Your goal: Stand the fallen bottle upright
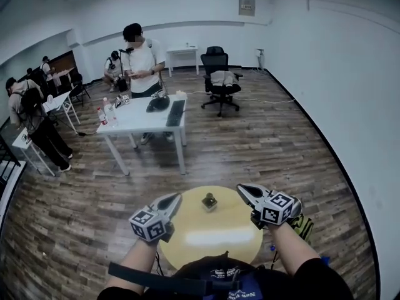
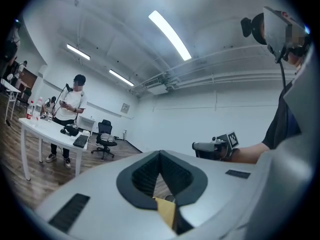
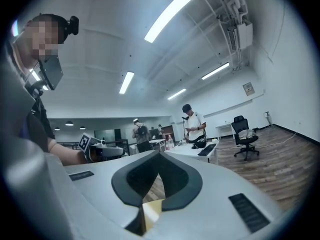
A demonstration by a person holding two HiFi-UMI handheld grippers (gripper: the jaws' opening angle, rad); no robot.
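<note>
A small dark bottle (image 1: 209, 201) stands upright on the round yellow table (image 1: 212, 236) low in the head view. My left gripper (image 1: 173, 200) is held up to the left of the bottle, apart from it, jaws shut with nothing between them. My right gripper (image 1: 245, 191) hangs to the bottle's right, also apart, shut and empty. In the left gripper view the left gripper (image 2: 160, 153) points level into the room, with the right gripper (image 2: 210, 147) beyond it. The right gripper view has the right gripper (image 3: 160, 153) tips together, and the left gripper (image 3: 102, 149) off to the left.
A white table (image 1: 134, 122) with a keyboard (image 1: 175, 112) and bottles stands ahead, and a person (image 1: 142, 61) stands behind it. A black office chair (image 1: 220, 80) is further back. More people and desks line the left wall. A white wall runs along the right.
</note>
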